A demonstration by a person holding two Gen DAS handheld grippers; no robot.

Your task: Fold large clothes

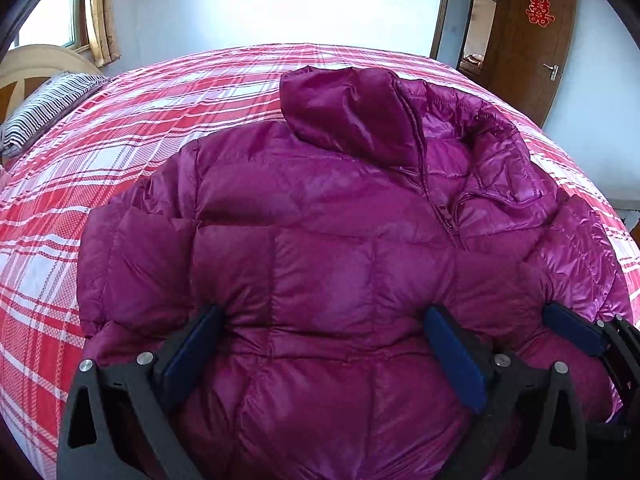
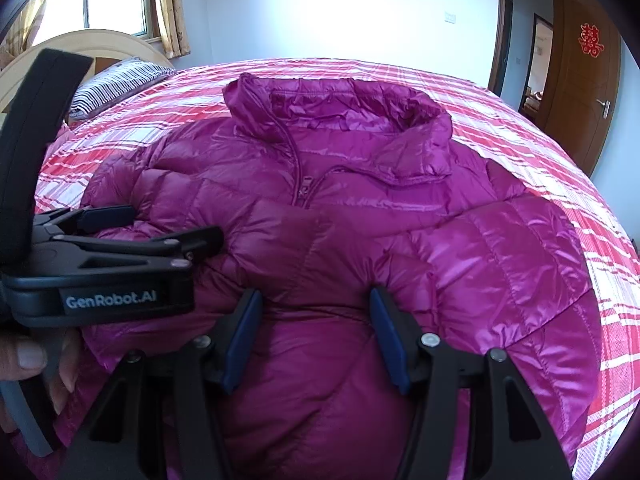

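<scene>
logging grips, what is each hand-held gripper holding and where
Both pinch the puffy magenta quilted jacket at its near folded edge: left hand-held gripper, right hand-held gripper.

Jacket [image 1: 320, 240] (pillow [image 1: 48, 108] too) on bed [image 1: 120, 140]

A jacket [image 1: 320, 240] is spread flat on a bed [image 1: 120, 128], collar away from the viewer. A pillow [image 1: 48, 108] is set at the bed's far left, a door [image 1: 532, 40] behind to the right. Both claws are set side by side at the jacket's near edge.
</scene>
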